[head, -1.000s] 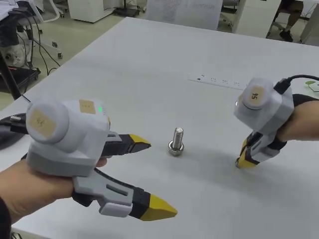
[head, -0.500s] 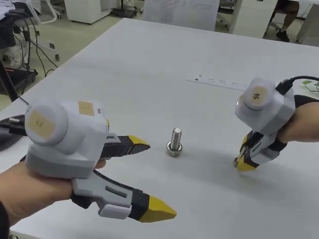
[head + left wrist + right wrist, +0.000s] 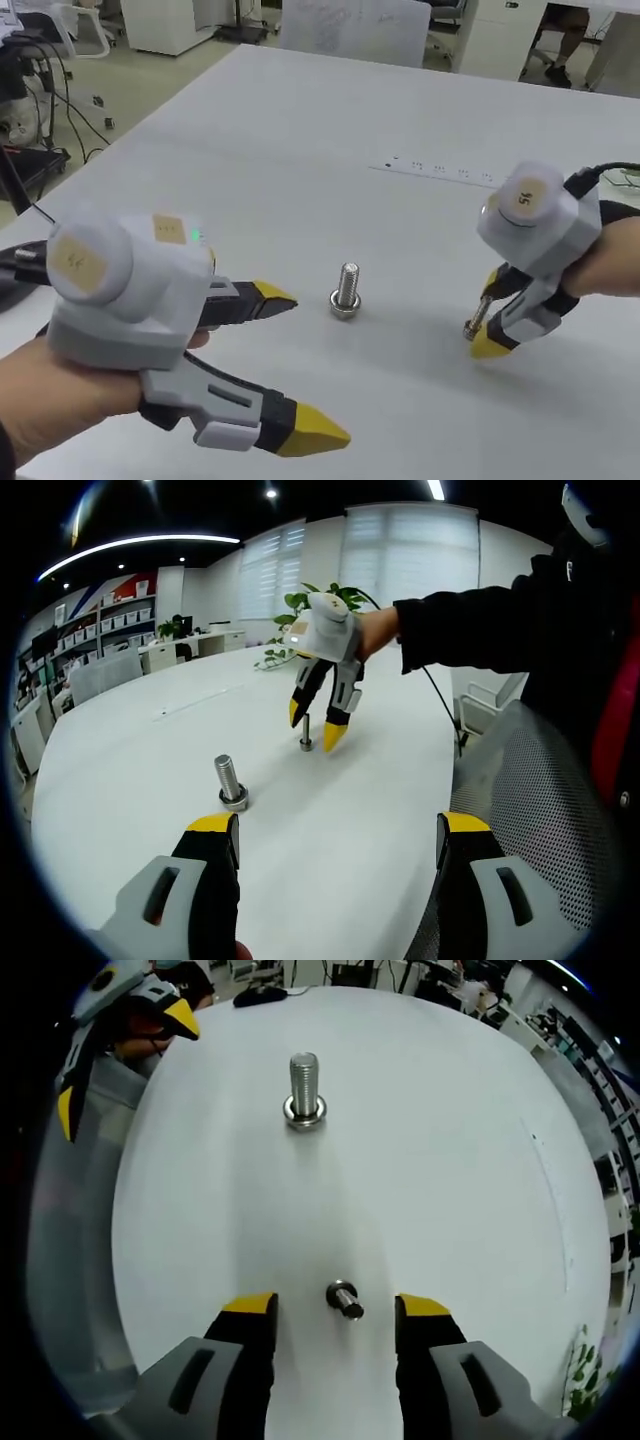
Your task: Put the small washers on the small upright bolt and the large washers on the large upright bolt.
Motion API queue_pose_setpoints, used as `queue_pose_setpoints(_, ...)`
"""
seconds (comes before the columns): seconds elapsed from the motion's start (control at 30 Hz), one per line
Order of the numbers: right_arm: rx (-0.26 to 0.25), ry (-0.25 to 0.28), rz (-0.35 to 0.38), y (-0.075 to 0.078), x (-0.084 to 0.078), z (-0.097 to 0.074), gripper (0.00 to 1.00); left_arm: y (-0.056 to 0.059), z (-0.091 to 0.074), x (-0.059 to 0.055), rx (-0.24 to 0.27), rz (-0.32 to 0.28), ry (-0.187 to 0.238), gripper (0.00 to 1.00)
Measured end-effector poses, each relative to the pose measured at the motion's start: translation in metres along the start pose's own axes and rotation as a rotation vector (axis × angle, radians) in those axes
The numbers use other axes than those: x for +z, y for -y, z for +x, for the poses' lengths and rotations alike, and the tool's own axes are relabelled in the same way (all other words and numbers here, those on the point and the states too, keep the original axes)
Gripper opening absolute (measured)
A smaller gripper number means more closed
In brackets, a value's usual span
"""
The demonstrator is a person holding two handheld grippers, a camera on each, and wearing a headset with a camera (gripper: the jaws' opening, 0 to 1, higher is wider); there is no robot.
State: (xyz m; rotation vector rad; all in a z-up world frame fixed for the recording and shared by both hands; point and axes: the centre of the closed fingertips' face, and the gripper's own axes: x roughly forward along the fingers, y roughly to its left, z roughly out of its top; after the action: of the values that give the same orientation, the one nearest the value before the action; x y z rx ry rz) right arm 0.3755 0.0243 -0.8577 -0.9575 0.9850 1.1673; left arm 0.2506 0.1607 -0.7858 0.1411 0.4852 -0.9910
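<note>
Broadly, a white table (image 3: pixel 300 150) spreads under everything, with a thin white strip (image 3: pixel 440 167) bearing small dark marks lying flat on its far part.

The left gripper (image 3: pixel 310 368) sits low and near in the head view, held in a hand (image 3: pixel 60 385). Its 2 yellow-tipped jaws are spread wide with nothing between them. In its own view the left gripper (image 3: pixel 337 825) points across the table toward both bolts, well short of them.

The right gripper (image 3: pixel 483 320) is on the far right of the head view, angled steeply down toward the tabletop. Its jaws are parted, 1 on each side of the small bolt, and its own view shows a clear gap on both sides, so the right gripper (image 3: pixel 336 1305) grips nothing. The left gripper view shows the right gripper (image 3: pixel 312 728) from the front, straddling that bolt.

The large bolt (image 3: pixel 347 290) stands upright near the table's middle, between the 2 grippers and apart from both. A wider ring (image 3: pixel 304 1113) circles its base; whether that is a washer or the bolt's head cannot be told.

The small bolt (image 3: pixel 476 318) stands upright on the table between the right gripper's tips (image 3: pixel 344 1298), well apart from the large bolt.
</note>
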Motion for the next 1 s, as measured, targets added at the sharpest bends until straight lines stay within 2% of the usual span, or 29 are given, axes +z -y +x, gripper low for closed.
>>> queue_pose_setpoints(0.07, 0.001, 0.032, 0.017, -0.001, 0.003, -0.001, 0.52, 0.0, 0.0, 0.0, 0.0, -0.001, 0.001, 0.81)
queue_pose_setpoints(0.17, -0.017, 0.05, 0.026, 0.001, 0.003, -0.002, 0.6, 0.0, 0.001, 0.001, -0.003, 0.0, 0.002, 0.81)
queue_pose_setpoints(0.27, -0.03, 0.063, 0.007, 0.0, 0.002, -0.004, 0.61, 0.001, 0.001, 0.0, -0.007, 0.001, -0.001, 0.81)
queue_pose_setpoints(0.57, -0.077, 0.15, 0.053, -0.004, 0.008, -0.01, 0.75, 0.003, 0.001, 0.002, -0.015, 0.005, 0.002, 0.81)
queue_pose_setpoints(0.73, -0.099, 0.19, 0.066, -0.007, 0.012, -0.017, 0.76, 0.004, 0.001, 0.002, -0.02, 0.008, 0.001, 0.81)
queue_pose_setpoints(1.0, -0.138, 0.291, 0.118, -0.012, 0.019, -0.034, 0.77, 0.004, 0.001, 0.003, -0.025, 0.007, 0.0, 0.81)
